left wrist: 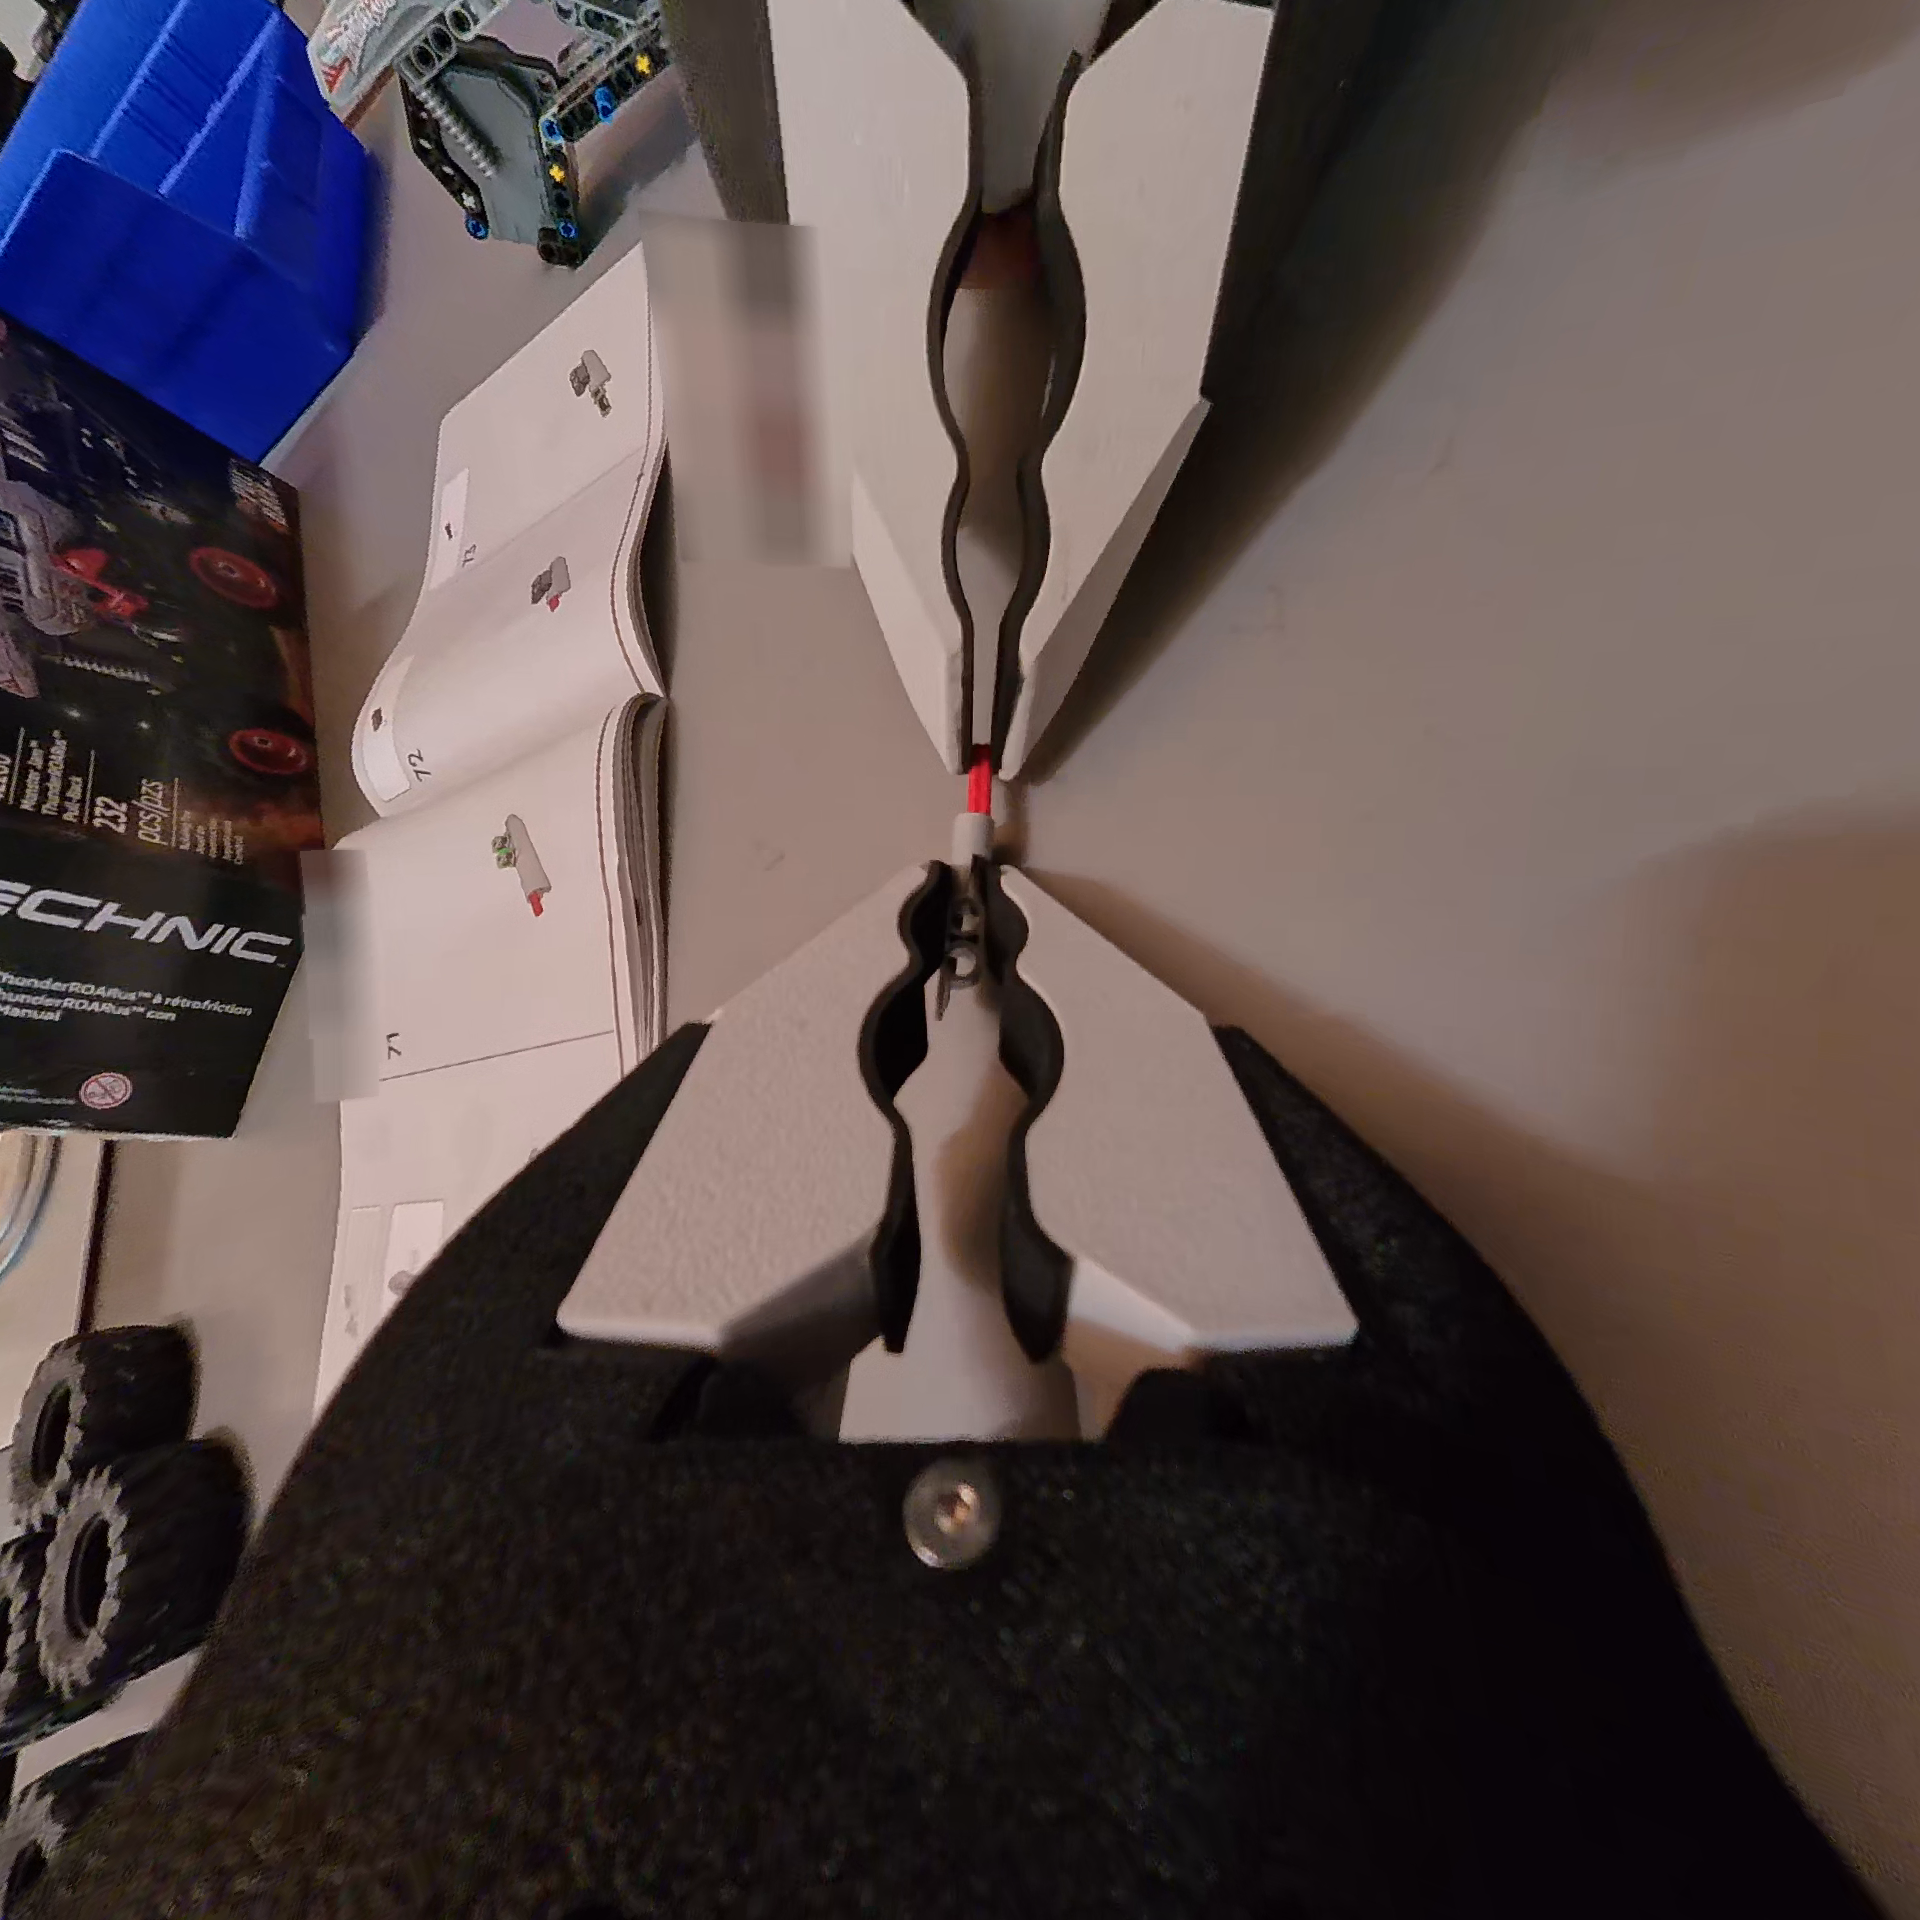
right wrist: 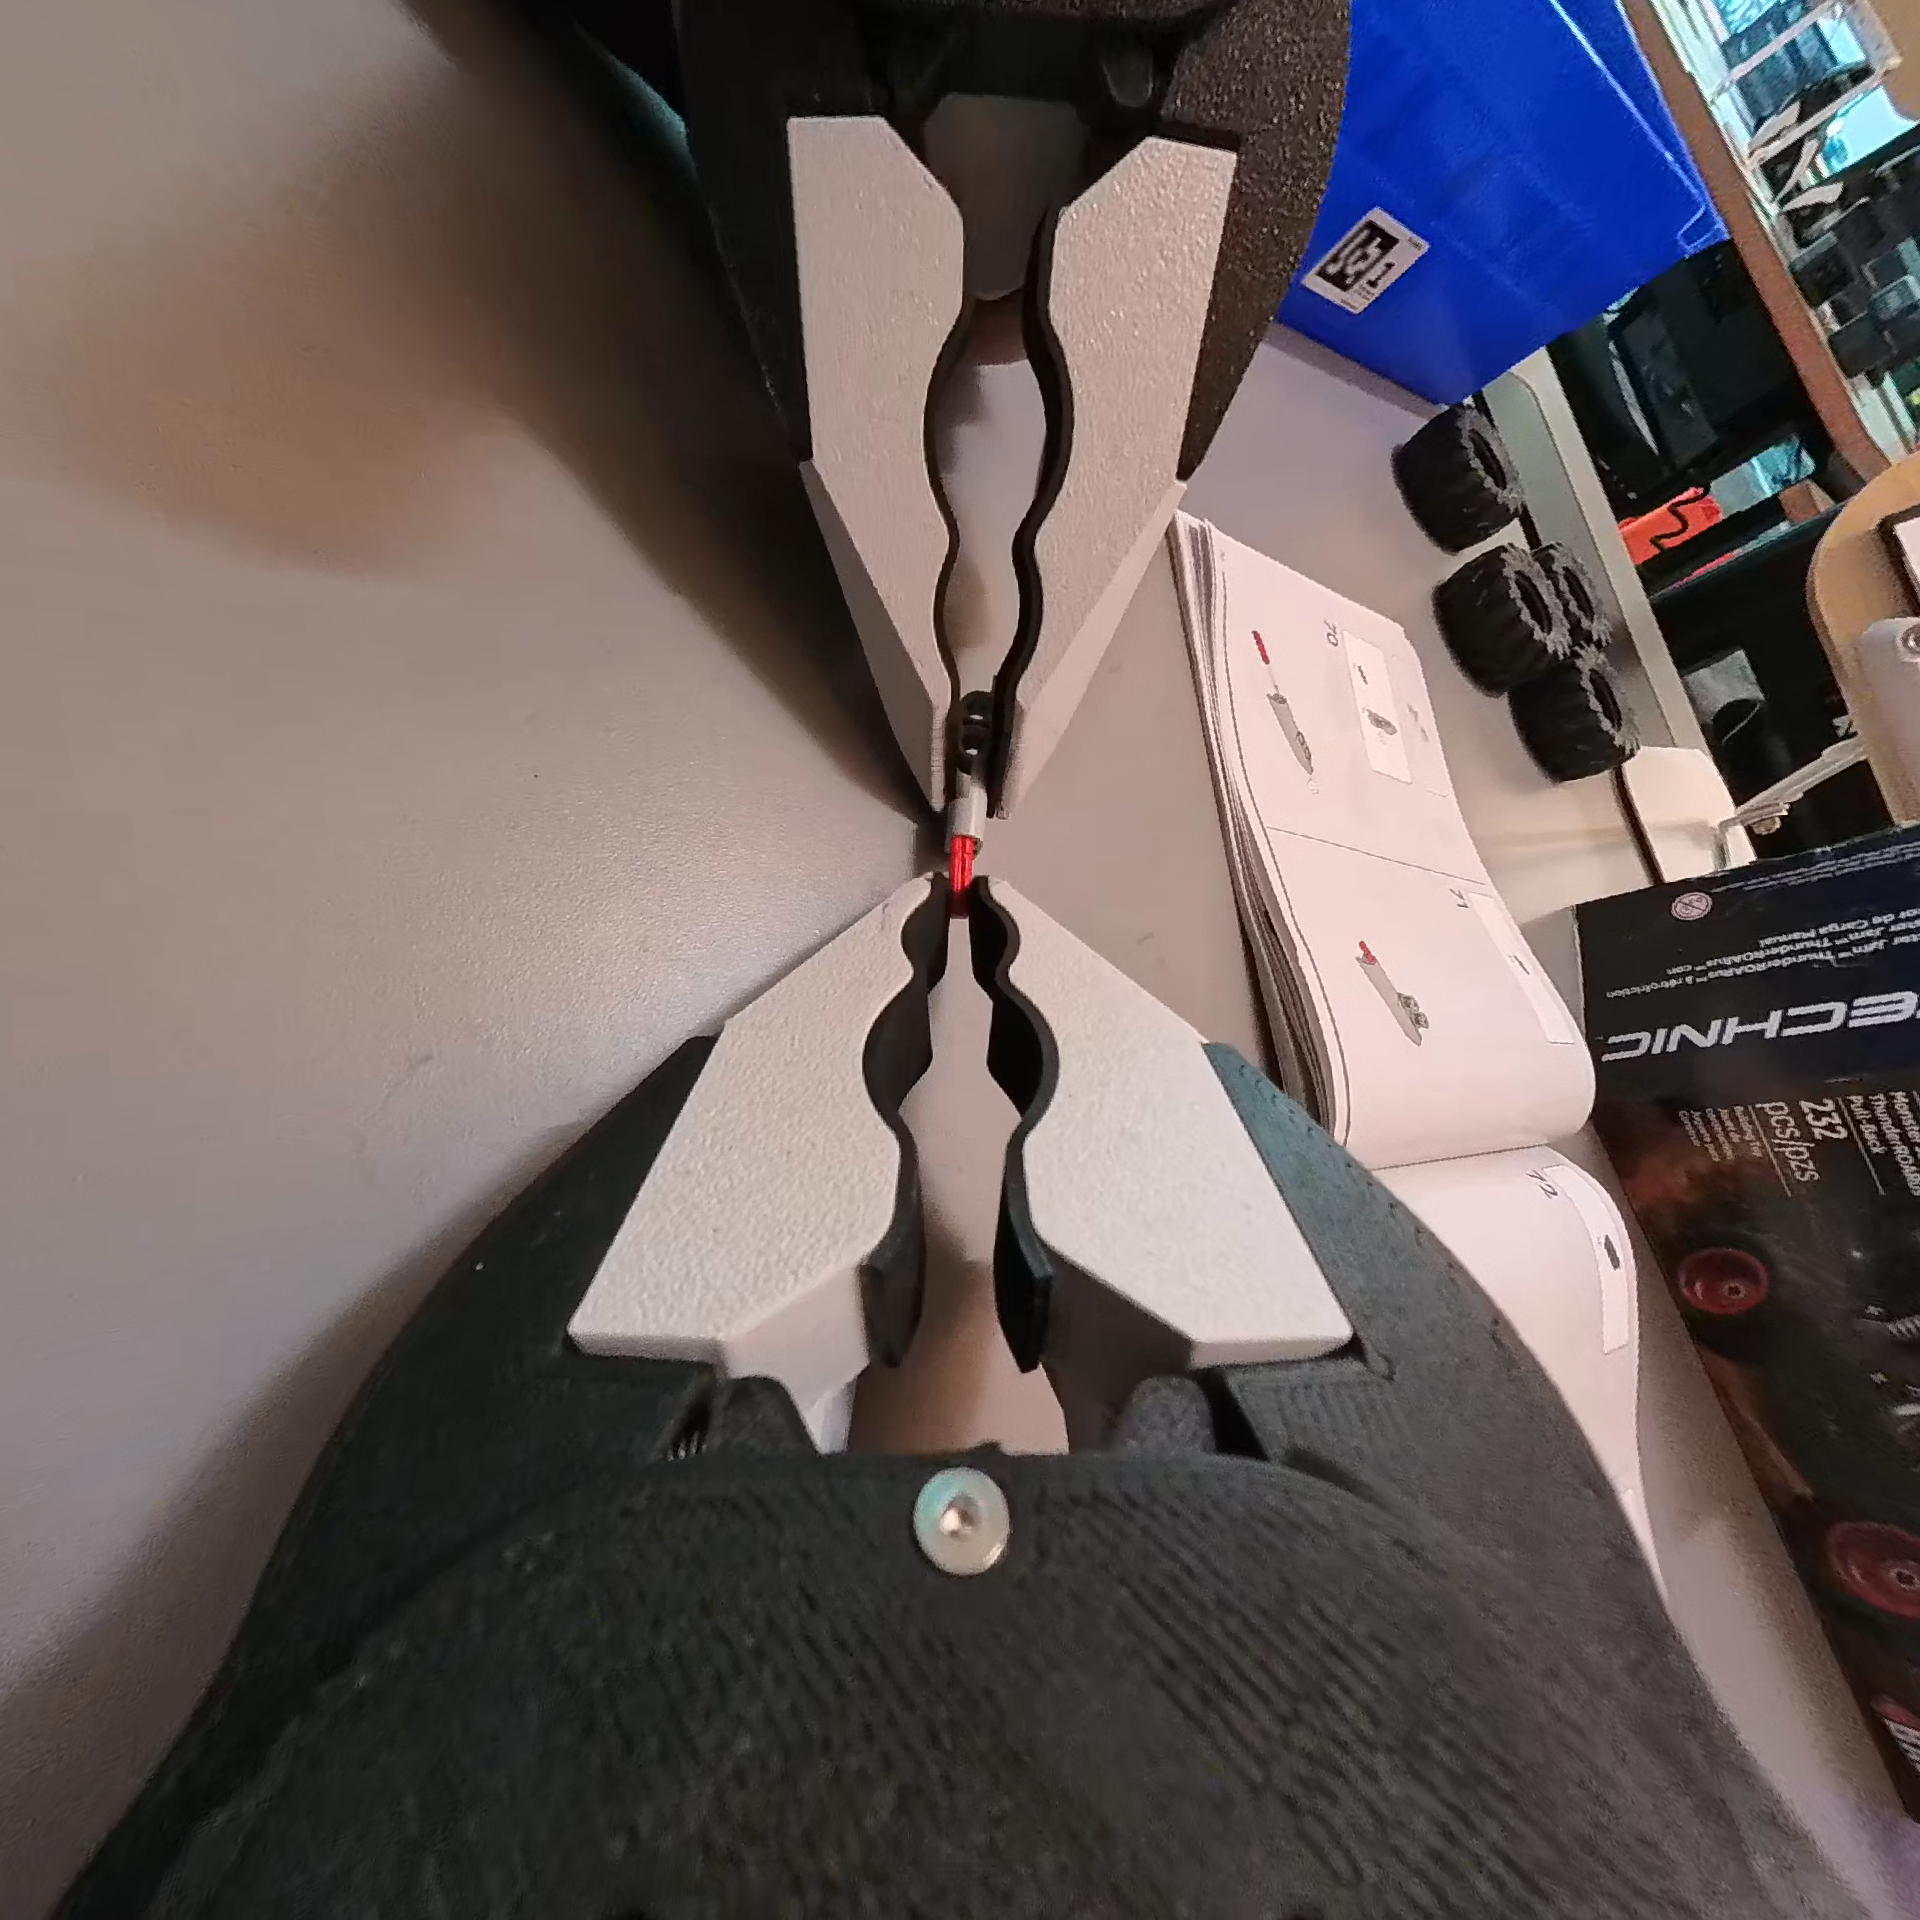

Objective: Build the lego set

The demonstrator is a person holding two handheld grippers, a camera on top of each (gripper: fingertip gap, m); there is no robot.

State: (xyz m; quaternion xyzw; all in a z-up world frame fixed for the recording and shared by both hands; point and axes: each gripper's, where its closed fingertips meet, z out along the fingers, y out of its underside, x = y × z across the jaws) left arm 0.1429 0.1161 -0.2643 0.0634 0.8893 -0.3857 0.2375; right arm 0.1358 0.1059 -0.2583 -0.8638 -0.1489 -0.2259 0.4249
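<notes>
My two grippers meet tip to tip above the white table. My left gripper [left wrist: 968,883] is shut on a small black and grey lego piece [left wrist: 968,920] whose grey end [left wrist: 975,833] sticks out of the tips. My right gripper [right wrist: 961,888] is shut on a red axle [right wrist: 961,860]. The axle's free end sits in the grey end [right wrist: 966,821] of the left gripper's piece. In the left wrist view the right gripper [left wrist: 982,753] comes in from the top, holding the red axle [left wrist: 978,788]. In the right wrist view the left gripper [right wrist: 971,800] comes in from the top.
An open instruction booklet [left wrist: 520,665] lies left of the grippers, with the dark set box [left wrist: 135,748] beside it. A blue bin [left wrist: 177,218] and a partly built grey model [left wrist: 520,114] stand farther back. Black tyres [left wrist: 94,1507] lie near the left. The booklet [right wrist: 1382,831] and tyres [right wrist: 1527,623] also show in the right wrist view. My left and right fingertips are right by each other. The partly built grey model [left wrist: 520,114] is about 30 centimetres from both grippers' fingertips.
</notes>
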